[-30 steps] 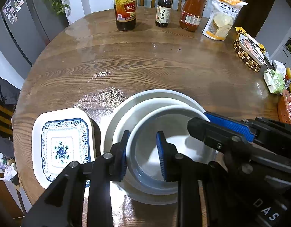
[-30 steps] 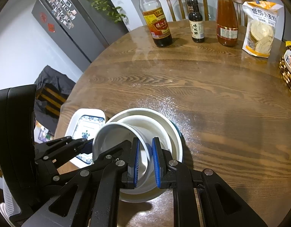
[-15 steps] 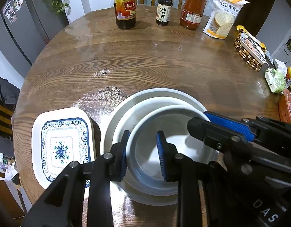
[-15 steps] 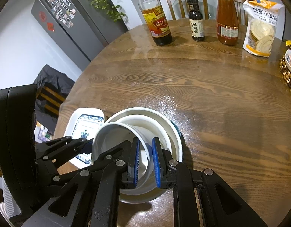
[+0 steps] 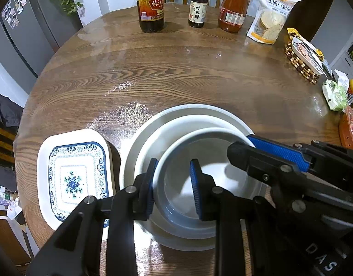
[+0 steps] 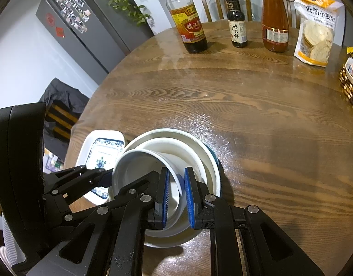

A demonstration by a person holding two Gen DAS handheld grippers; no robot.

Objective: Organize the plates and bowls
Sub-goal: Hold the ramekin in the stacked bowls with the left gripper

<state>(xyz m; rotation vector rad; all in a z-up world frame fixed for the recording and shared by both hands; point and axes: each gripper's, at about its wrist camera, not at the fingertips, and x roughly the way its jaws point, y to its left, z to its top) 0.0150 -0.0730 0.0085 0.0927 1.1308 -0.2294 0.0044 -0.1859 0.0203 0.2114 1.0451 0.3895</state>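
Note:
A small white bowl point(image 5: 211, 184) point(image 6: 135, 172) sits tilted inside a wider white bowl point(image 5: 176, 126) point(image 6: 176, 147), which rests in a large white plate point(image 5: 188, 109) point(image 6: 172, 132). My left gripper point(image 5: 173, 188) point(image 6: 105, 176) is shut on the small bowl's left rim, one pad outside the wall and one inside. On the opposite rim my right gripper point(image 6: 176, 197) point(image 5: 244, 146) is shut too, with the wall pinched between its blue pads. A rectangular white plate with a blue pattern point(image 5: 73, 179) point(image 6: 103, 151) lies just left of the stack.
The round wooden table point(image 5: 176, 73) carries a vinegar bottle point(image 5: 151, 7), a small dark bottle point(image 5: 197, 7), a red sauce jar point(image 5: 232, 9) and a flour bag point(image 5: 270, 18) at the far edge. A beaded basket point(image 5: 301, 62) and a green packet point(image 5: 335, 94) sit right.

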